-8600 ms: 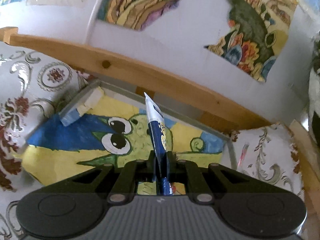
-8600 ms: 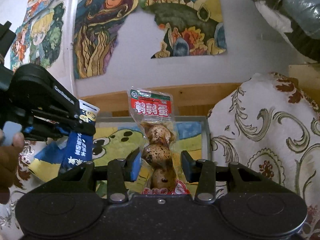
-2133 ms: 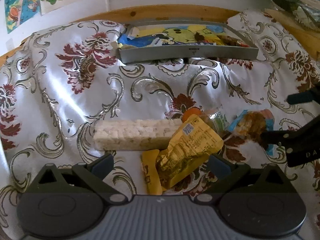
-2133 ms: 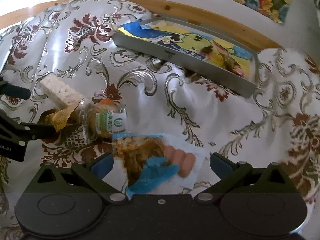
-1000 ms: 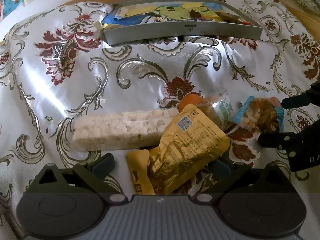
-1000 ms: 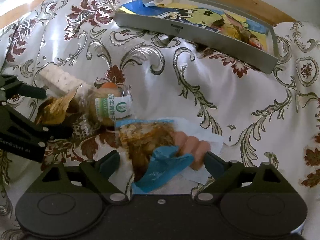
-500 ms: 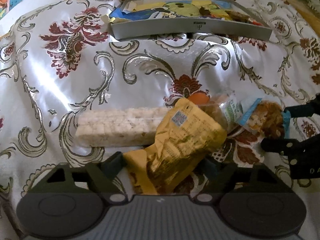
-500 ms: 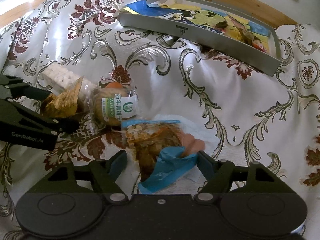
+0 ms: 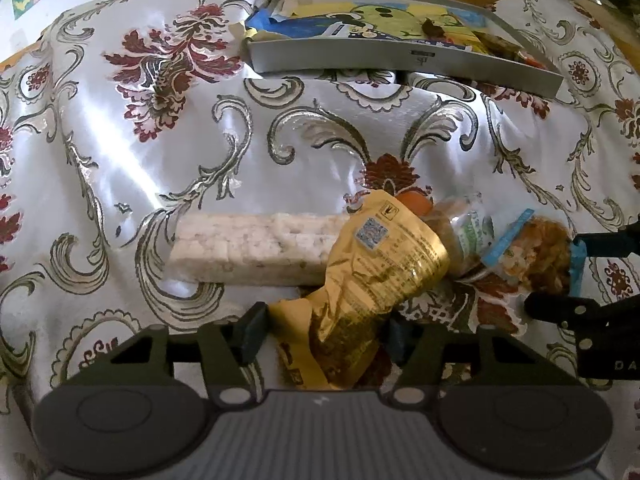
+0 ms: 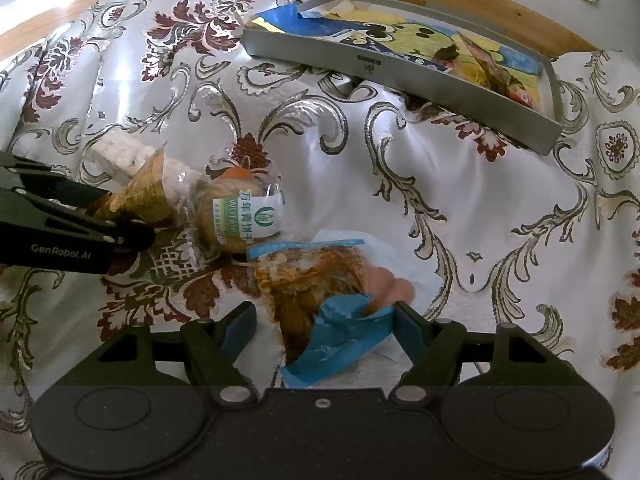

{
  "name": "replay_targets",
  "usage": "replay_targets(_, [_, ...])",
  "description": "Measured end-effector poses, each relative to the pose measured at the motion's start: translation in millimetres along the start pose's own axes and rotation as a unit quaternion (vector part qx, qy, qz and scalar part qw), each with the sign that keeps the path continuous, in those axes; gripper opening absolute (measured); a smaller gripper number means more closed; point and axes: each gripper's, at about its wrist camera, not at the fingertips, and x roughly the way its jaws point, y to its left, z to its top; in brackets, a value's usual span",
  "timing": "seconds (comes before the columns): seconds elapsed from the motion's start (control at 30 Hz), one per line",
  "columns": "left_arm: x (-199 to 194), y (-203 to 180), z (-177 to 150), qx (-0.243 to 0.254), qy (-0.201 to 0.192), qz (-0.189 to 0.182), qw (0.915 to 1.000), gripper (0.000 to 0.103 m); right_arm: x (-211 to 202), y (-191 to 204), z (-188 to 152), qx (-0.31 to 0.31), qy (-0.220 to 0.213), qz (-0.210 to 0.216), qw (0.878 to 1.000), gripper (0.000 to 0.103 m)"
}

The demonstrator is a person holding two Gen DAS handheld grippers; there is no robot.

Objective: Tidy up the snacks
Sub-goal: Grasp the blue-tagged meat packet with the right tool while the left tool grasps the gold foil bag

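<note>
The left gripper (image 9: pixel 326 330) is closing around the crumpled gold foil snack pouch (image 9: pixel 372 276), whose lower end sits between its two dark fingers; whether the pads already press the foil I cannot tell. The pouch leans up and away from the claw, its top edge overlapping the near end of the long pale puffed-rice bar in clear wrap (image 9: pixel 256 248), which lies crosswise just beyond the left finger. Beside the pouch, on its far right, lies a clear-wrapped brown pastry with a green and white label (image 10: pixel 240 216), an orange patch showing at its top. The right gripper (image 10: pixel 324 328) stands open around the blue-edged packet of orange-brown snack (image 10: pixel 316 284), which lies flat on a white sheet; the right finger touches the packet's crumpled blue corner, while the left finger is apart from it. Well beyond the pastry, the grey metal tray lined with a cartoon drawing (image 10: pixel 400 72) rests on the shiny white floral cloth (image 9: pixel 160 152), with a few packets inside.
</note>
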Motion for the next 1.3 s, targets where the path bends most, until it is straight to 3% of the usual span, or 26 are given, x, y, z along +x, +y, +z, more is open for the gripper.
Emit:
replay_targets(0.53, [-15, -16, -12, -0.017, 0.027, -0.035, 0.9989, 0.060, -4, 5, -2, -0.006, -0.005, 0.003, 1.000, 0.074])
replay_targets(0.73, [-17, -16, -14, -0.024, 0.031, -0.032, 0.9987, 0.060, 5, 6, -3, -0.014, -0.004, 0.000, 1.000, 0.080])
replay_targets(0.97, [-25, -17, -15, -0.033, 0.028, -0.032, 0.9986, 0.060, 1, 10, -5, -0.014, -0.019, -0.017, 1.000, 0.072])
replay_targets(1.3, [-41, -19, -14, -0.033, 0.017, -0.026, 0.9990, 0.060, -12, 17, -7, -0.029, -0.040, -0.032, 0.998, 0.070])
